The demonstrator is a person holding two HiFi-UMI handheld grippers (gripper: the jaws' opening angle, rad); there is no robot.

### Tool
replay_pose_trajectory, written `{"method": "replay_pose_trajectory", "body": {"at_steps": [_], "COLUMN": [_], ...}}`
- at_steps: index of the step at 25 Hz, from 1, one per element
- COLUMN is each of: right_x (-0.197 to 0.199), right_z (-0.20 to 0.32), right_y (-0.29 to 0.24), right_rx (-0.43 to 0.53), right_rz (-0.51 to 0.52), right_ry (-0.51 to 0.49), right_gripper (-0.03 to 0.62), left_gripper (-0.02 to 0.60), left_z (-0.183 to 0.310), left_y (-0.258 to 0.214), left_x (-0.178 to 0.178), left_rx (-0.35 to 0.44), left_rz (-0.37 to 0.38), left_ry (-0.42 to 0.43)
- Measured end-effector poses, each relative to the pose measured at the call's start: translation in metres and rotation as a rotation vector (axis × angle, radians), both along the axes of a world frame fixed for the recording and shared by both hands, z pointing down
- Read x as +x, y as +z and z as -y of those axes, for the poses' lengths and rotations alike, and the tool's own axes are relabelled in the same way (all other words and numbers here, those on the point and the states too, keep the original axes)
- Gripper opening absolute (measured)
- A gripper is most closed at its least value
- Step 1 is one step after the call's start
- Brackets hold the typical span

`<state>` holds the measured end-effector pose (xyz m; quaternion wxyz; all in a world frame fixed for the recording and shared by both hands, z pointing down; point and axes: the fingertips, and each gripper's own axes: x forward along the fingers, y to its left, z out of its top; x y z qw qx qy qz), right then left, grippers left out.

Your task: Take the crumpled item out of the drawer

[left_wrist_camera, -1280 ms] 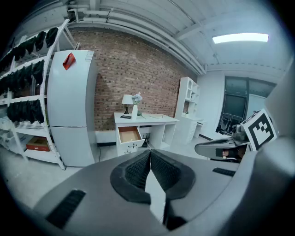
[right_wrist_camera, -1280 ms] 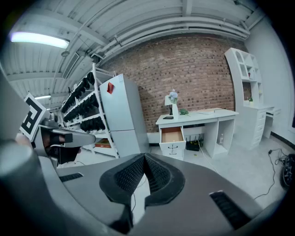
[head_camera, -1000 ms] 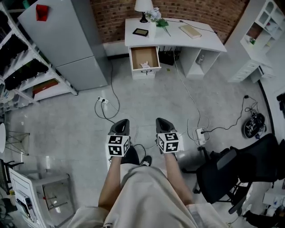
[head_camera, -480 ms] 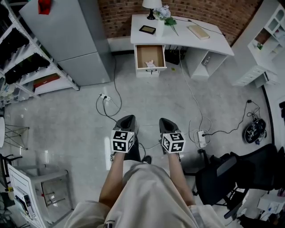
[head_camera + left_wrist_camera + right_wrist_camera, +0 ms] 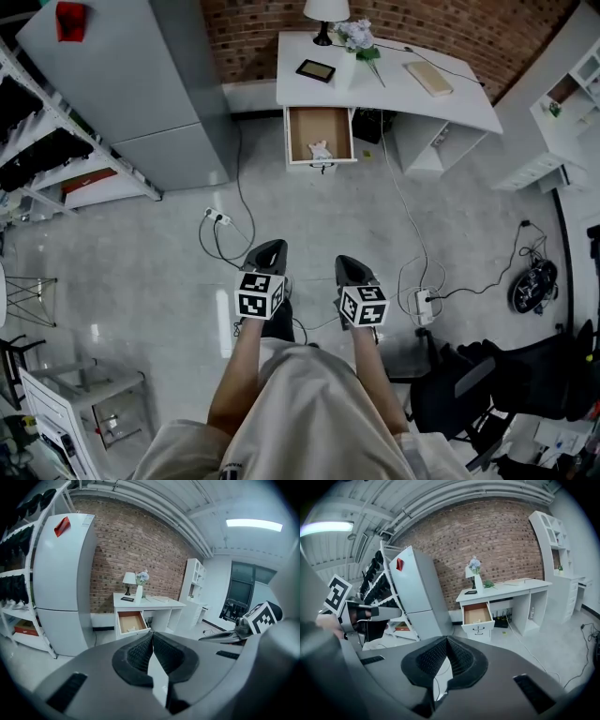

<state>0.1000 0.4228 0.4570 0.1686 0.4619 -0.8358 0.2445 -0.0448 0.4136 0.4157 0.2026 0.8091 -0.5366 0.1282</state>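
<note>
Grey left gripper (image 5: pixel 268 251), right gripper (image 5: pixel 348 266), black-and-white marker cubes (image 5: pixel 259 295), beige shorts (image 5: pixel 300 403), seemingly dark shoe (image 5: pixel 277 326)

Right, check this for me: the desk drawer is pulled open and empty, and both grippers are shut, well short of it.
Not empty. The head view shows the crumpled item lying in the drawer. The rest stands: the drawer is pulled open, and the left gripper and right gripper are shut, well short of it.
</note>
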Motion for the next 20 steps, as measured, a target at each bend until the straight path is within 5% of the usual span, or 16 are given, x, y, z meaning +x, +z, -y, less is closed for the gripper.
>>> {"method": "replay_pose_trajectory", "body": {"at_steps": [20], "right_x": [-0.081], "right_z": [0.188], "right_y": [0.011], "right_rx": [-0.049], "right_rz": [-0.051], "right_ry": [0.106], "right_gripper": [0.025], "left_gripper": [0.017], "left_z": [0.213], "left_y": [0.011], "left_x": [-0.084], "left_rx": [-0.069], "left_rz": [-0.088], "left_ry": [0.069]}}
